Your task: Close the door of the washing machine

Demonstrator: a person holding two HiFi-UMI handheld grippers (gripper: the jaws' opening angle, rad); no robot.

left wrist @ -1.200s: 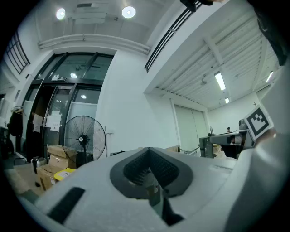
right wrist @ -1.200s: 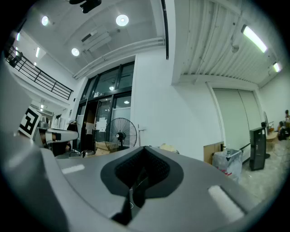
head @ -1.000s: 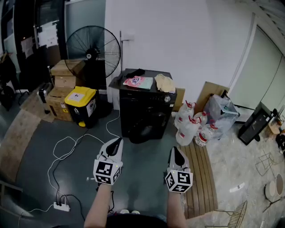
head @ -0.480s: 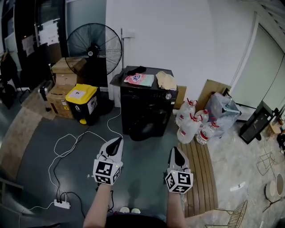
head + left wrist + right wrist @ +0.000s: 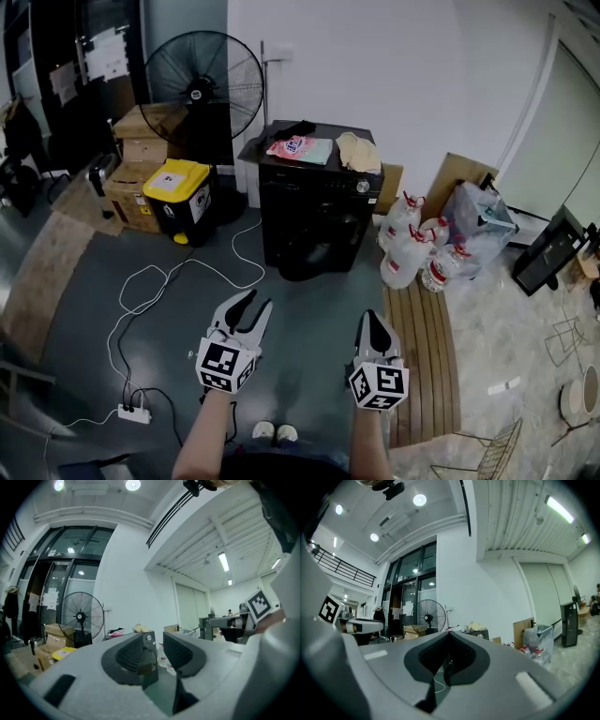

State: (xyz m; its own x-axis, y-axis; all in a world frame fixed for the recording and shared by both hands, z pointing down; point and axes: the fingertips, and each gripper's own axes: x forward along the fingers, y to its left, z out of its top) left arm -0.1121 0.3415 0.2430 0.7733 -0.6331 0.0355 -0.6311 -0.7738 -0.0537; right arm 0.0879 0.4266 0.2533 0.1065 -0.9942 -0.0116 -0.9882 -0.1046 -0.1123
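Observation:
The black washing machine [image 5: 314, 202] stands against the white wall, well ahead of both grippers. Its round door [image 5: 302, 258] hangs open at the front, low down. My left gripper [image 5: 251, 311] points level at the machine, its jaws opening with nothing between them. In the left gripper view the machine [image 5: 149, 639] shows through the gap of that gripper [image 5: 157, 648]. My right gripper [image 5: 372, 321] is beside it, shut and empty. In the right gripper view its jaws [image 5: 447, 638] meet, and the machine [image 5: 477, 632] is far off.
Clothes [image 5: 300, 148] lie on the machine's top. A big fan [image 5: 202, 89], cardboard boxes [image 5: 141, 141] and a yellow bin [image 5: 180, 192] stand to its left. Water bottles [image 5: 417, 253] and bags sit to its right. A white cable [image 5: 178, 281] runs to a power strip [image 5: 134, 413]. Wooden boards [image 5: 422, 356] lie on the right.
The left gripper's jaws were shut and have parted. Both grippers have sunk a little. The right gripper stays shut.

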